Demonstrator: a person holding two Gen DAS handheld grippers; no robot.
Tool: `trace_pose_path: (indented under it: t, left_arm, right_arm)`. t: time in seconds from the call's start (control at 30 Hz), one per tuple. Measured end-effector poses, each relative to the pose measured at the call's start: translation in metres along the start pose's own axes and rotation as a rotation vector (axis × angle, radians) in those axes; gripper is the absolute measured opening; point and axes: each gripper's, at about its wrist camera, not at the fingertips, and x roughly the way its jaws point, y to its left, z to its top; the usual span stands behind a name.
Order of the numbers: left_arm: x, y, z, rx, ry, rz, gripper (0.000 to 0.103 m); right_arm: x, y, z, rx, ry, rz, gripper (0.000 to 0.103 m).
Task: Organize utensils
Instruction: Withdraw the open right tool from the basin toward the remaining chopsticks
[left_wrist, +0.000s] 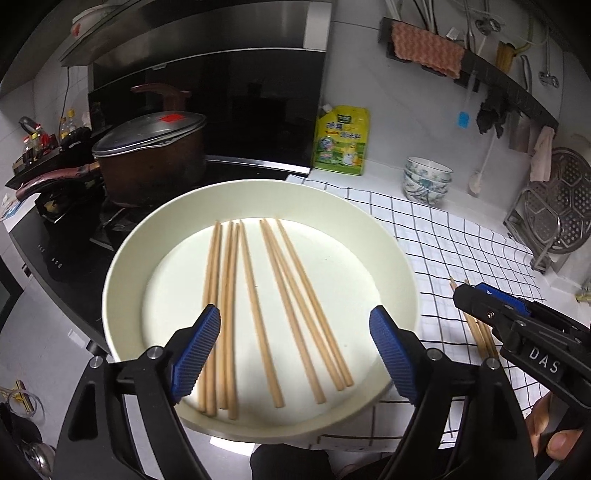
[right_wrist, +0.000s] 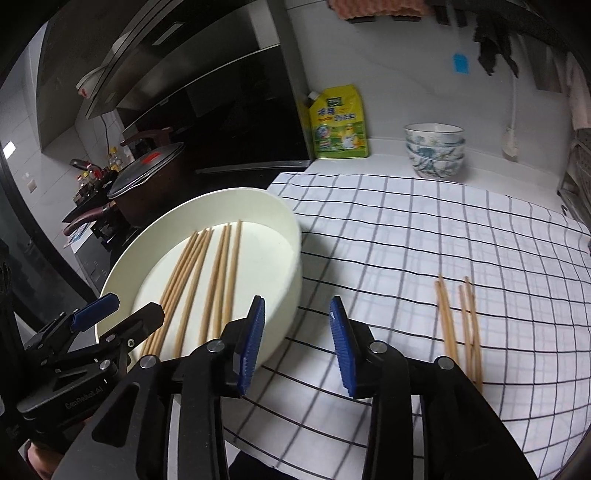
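Note:
A wide cream plate (left_wrist: 122, 266) holds several wooden chopsticks (left_wrist: 256, 295) lying side by side, pointing away from me. My left gripper (left_wrist: 295, 314) hovers over the plate's near half, open wide, with nothing pressed between its blue pads. A few more chopsticks (right_wrist: 458, 325) lie on the checked cloth (right_wrist: 406, 229) to the right of the plate (right_wrist: 291, 258). My right gripper (right_wrist: 298, 300) is open and empty above the cloth, just right of the plate's rim and left of the loose chopsticks. In the left wrist view the right gripper (left_wrist: 480, 299) hides part of those loose chopsticks (left_wrist: 480, 334).
A lidded brown pot (left_wrist: 155, 158) sits on the stove behind and left of the plate. A yellow pouch (left_wrist: 341, 142) stands at the back wall, with stacked patterned bowls (left_wrist: 426, 181) to its right. A metal rack (left_wrist: 561, 206) stands at the far right.

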Motion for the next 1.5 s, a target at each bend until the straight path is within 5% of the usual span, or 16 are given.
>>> trace_pose_path:
  t: [0.8, 1.5]
  left_arm:
    - [0.003, -0.106, -0.013, 0.086, 0.037, -0.107, 0.086]
    - [0.024, -0.15, -0.027, 0.136, 0.089, -0.093, 0.086]
  right_arm:
    - [-0.04, -0.095, -0.029, 0.086, -0.024, -0.062, 0.042]
    - [-0.029, -0.148, -0.041, 0.124, 0.0, -0.066, 0.043]
